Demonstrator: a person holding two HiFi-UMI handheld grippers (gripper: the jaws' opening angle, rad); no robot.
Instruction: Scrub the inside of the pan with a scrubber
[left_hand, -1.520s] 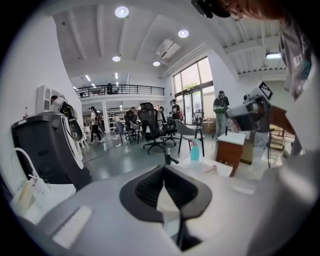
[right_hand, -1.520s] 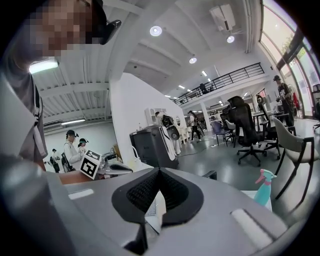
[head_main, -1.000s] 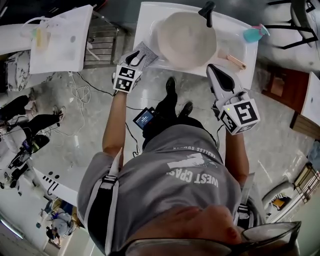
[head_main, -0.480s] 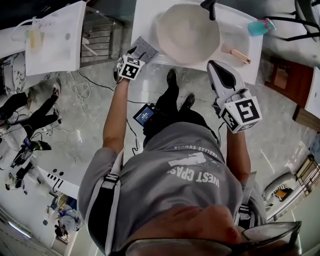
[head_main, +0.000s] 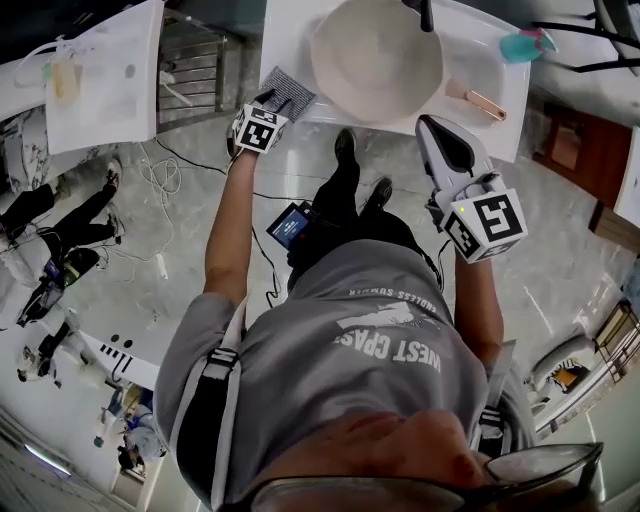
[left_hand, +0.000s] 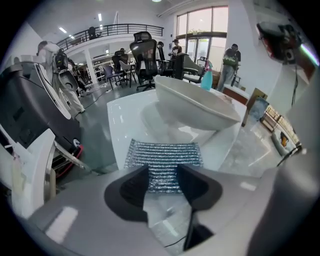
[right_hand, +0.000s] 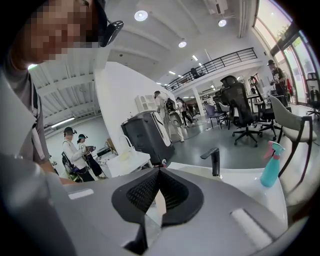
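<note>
Two grippers are seen: L gripper (left_hand: 163, 175) jaws wide, just eased inward, silver scrubber (left_hand: 162, 152) between tips, unpinched; R gripper (right_hand: 159, 172) closed, empty.

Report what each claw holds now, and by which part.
Nothing is held. The left claw, jaws open though just closing slightly, straddles the near edge of the scrubber without pressing it. The right claw is shut, empty.

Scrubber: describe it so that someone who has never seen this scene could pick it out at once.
Start at the white counter bearing a big round pan. The scrubber lies flat on the counter's front left corner, just left of the pan. It is the only grey, glittery, ribbed rectangle there; the pan is pale and round, the spray bottle teal.
</note>
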